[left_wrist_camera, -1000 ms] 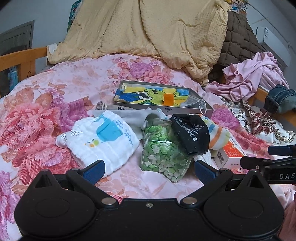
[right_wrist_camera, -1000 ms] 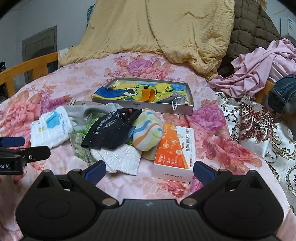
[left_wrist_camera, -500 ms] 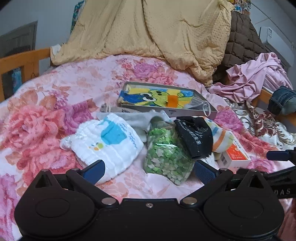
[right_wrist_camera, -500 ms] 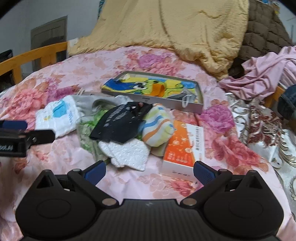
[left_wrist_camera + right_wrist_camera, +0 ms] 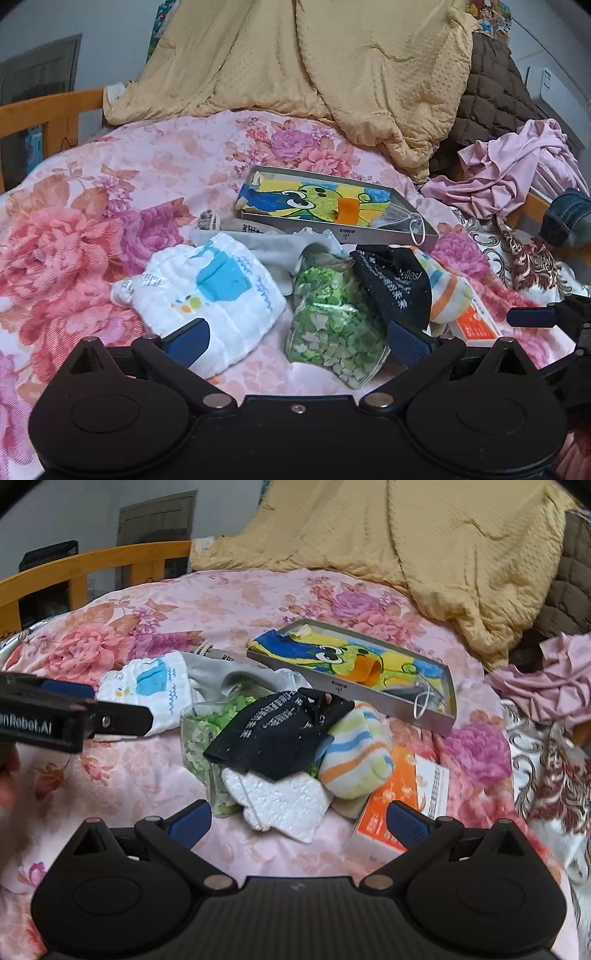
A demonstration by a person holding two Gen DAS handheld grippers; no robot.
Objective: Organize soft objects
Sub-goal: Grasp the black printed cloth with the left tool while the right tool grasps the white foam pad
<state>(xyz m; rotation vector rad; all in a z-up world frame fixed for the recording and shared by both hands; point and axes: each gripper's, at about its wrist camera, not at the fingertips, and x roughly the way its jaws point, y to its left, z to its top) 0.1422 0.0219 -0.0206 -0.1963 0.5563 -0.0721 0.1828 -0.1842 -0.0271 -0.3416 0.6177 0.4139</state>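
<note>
A pile of soft things lies on the floral bedspread [image 5: 92,206]. A white cloth with a blue print [image 5: 210,291] lies left, and shows in the right wrist view [image 5: 151,686]. A clear bag of green bits [image 5: 332,321] sits beside it. A black sock [image 5: 395,288] [image 5: 280,734] drapes over a striped sock [image 5: 354,760]. A white foam piece [image 5: 284,805] lies in front. A grey tray [image 5: 388,236] [image 5: 369,698] holds a frog-print cloth [image 5: 317,199]. My left gripper [image 5: 299,336] is open and empty above the cloth and bag. My right gripper [image 5: 299,818] is open and empty above the foam.
An orange and white box [image 5: 406,805] lies right of the socks. A yellow quilt [image 5: 332,62] and brown quilt [image 5: 491,92] pile at the back. Pink clothing [image 5: 517,173] and jeans [image 5: 569,218] lie right. A wooden bed rail [image 5: 92,568] runs along the left.
Both grippers have moved forward and closer to the pile, which looms larger. The right gripper has swung left. Both stay open and empty.
</note>
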